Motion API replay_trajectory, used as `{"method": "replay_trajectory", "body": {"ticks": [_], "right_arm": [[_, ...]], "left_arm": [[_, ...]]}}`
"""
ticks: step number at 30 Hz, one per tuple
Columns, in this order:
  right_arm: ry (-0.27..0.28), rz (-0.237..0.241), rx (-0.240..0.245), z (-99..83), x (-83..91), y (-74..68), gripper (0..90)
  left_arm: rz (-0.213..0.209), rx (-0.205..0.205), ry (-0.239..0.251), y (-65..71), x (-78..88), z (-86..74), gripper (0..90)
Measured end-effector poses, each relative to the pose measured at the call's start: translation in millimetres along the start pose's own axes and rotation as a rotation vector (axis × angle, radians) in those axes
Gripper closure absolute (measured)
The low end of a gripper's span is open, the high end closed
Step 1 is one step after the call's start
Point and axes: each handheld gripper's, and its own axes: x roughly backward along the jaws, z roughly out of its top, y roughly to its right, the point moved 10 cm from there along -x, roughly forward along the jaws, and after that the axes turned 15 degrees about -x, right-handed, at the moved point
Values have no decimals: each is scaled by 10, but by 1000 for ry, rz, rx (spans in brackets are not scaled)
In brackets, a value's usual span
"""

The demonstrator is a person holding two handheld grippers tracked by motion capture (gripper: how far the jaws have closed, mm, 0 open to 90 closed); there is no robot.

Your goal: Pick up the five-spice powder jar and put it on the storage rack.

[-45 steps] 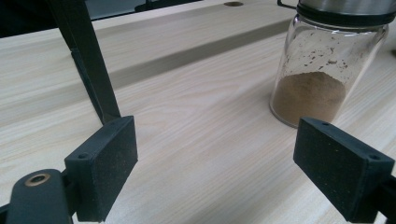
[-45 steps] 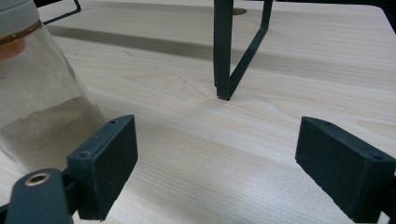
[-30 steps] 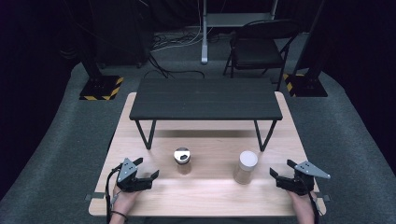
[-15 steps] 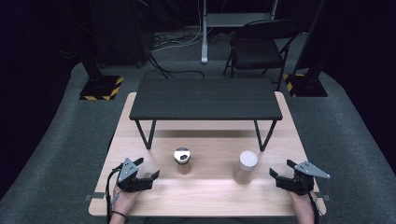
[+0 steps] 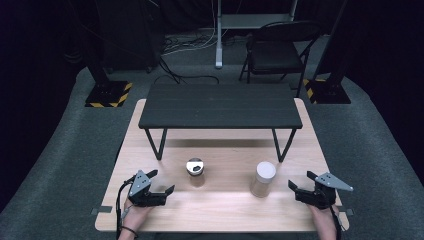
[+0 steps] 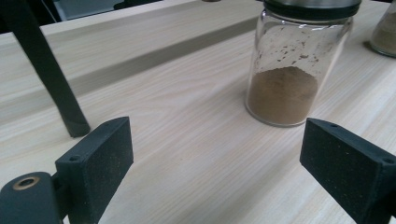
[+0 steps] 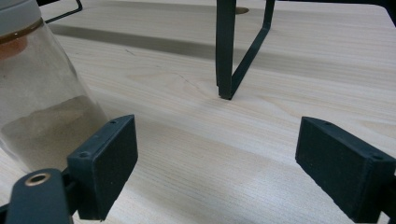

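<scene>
While bare wood lies between them, the left gripper [image 5: 161, 187] and right gripper [image 5: 301, 184] rest near the pale wooden table's [image 5: 225, 220] front edge. Both stand wide open and empty, the left's jaws having just opened further. The dark-lidded glass jar of brown powder [image 5: 195, 171] stands at the left gripper's two o'clock; the white-lidded jar of tan powder [image 5: 263, 178] at the right's ten o'clock.

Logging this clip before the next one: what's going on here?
A person sits at a wooden table with a gripper in each hand. The left gripper has just been opening its jaws, with nothing between them, near a dark-lidded jar of brown powder. The right gripper is open beside a white-lidded jar. Neither jar is touched yet.
</scene>
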Motion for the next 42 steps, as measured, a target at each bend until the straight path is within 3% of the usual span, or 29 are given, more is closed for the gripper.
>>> {"method": "replay_trajectory", "body": {"ticks": [10, 22, 32, 42], "right_arm": [[1, 0, 1, -3, -2, -5, 118], [2, 1, -4, -4, -1, -5, 118], [2, 5, -3, -6, -3, -3, 118], [-6, 5, -4, -6, -6, -14, 118]], "left_arm": [[-28, 11, 17, 39, -49, 60, 84], [-41, -14, 18, 107, -173, 188, 79], [-80, -42, 14, 189, -325, 297, 81], [-70, -35, 23, 273, -481, 355, 91]]}}
